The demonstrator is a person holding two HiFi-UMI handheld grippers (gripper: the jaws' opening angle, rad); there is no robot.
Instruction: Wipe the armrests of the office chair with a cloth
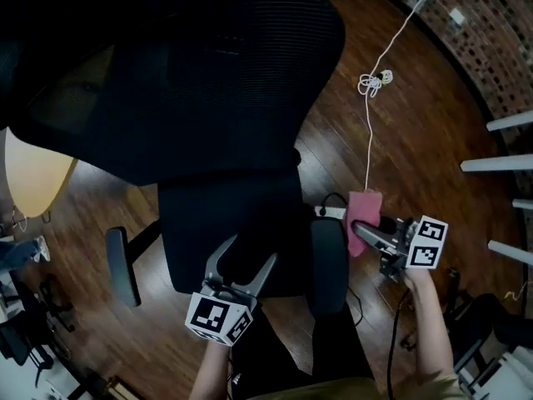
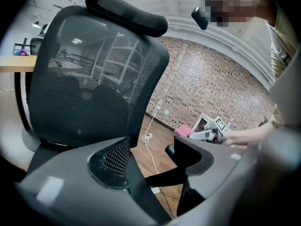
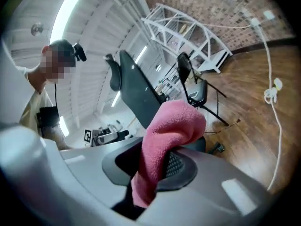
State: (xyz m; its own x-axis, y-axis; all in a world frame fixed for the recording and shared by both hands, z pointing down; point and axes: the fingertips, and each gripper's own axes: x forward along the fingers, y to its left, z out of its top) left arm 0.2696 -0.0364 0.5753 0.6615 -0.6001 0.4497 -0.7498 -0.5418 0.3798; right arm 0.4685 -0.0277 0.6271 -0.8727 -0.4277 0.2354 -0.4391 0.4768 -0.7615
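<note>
With the cloth (image 1: 366, 203) clamped in the right claw (image 1: 356, 227) and the left claw (image 1: 242, 265) held apart and empty, the nearby armrest (image 1: 329, 265) is yet to be reached and wiped.

A: How is the head view lit?
B: Dimly. The office chair (image 1: 208, 82) is rendered almost black, and a soft sheen is seen on the wooden floor (image 1: 416, 140).
A: And the gripper views?
B: The edges are bent by fisheye distortion, the ceiling strip light (image 3: 68, 11) is blown out, and the foreground is blurred.
</note>
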